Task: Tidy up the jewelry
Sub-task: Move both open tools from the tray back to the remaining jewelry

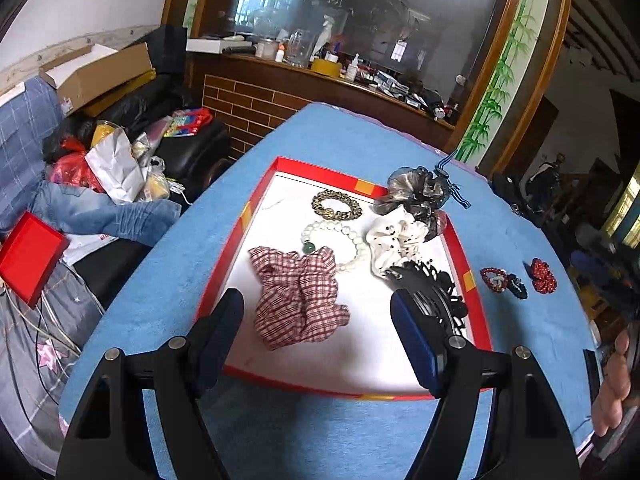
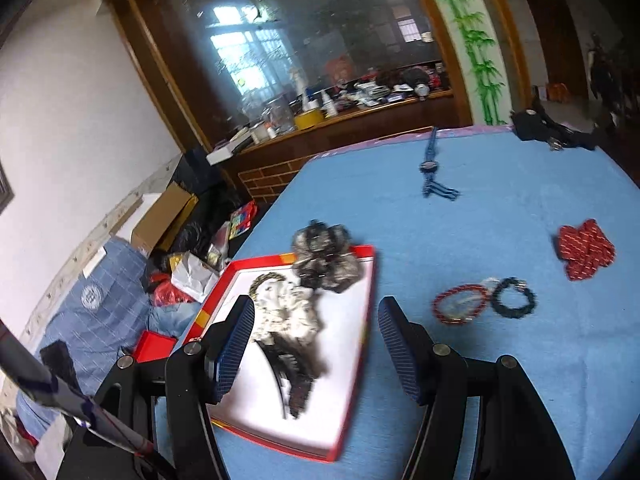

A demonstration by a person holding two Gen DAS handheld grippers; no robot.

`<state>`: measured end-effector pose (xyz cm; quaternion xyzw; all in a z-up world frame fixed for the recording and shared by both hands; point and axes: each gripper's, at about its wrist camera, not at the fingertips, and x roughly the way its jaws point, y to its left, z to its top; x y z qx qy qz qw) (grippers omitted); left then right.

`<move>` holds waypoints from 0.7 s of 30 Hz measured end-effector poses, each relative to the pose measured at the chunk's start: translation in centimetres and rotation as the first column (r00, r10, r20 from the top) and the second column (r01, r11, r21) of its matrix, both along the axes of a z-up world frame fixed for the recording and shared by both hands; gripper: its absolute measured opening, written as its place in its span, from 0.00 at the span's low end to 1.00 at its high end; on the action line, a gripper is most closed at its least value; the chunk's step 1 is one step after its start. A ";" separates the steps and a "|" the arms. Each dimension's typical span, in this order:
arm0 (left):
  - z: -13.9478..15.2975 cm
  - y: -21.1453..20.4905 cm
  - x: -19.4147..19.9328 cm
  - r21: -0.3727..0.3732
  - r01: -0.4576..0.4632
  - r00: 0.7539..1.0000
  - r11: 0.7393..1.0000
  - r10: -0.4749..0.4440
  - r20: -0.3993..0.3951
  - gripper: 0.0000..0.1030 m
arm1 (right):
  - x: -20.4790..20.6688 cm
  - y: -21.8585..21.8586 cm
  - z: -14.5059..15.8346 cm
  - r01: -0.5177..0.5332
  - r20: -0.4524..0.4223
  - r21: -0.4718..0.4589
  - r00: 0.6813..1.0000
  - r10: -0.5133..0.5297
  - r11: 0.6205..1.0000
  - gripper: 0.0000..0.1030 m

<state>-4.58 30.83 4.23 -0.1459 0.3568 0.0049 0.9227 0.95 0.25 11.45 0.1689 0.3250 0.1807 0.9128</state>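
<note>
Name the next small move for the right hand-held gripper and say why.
Probably shift the right hand-held gripper, open and empty, right to the red bead bracelet. It lies on the blue cloth outside the red tray, beside the black bracelet.

Cluttered home: sofa (image 1: 192, 152), mirrored sideboard (image 1: 320, 80)

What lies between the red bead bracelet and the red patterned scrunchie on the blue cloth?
A black bead bracelet lies between the red bead bracelet and red scrunchie, clearest in the right wrist view.
</note>
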 end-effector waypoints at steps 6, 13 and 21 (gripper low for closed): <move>0.6 -1.9 1.2 0.091 -0.042 0.998 0.995 0.045 -0.032 0.73 | -1.5 -5.4 -0.6 0.032 0.032 0.031 0.999 -0.033 0.999 0.71; 1.7 -7.4 2.2 0.209 -0.010 0.999 0.978 0.020 -0.045 0.73 | -1.7 -11.1 -2.8 0.093 -0.009 0.066 0.996 -0.093 0.993 0.71; 2.7 -15.2 3.5 0.310 0.088 0.996 0.947 -0.075 -0.052 0.73 | -1.9 -16.9 -4.9 0.154 -0.053 0.062 0.987 -0.151 0.986 0.71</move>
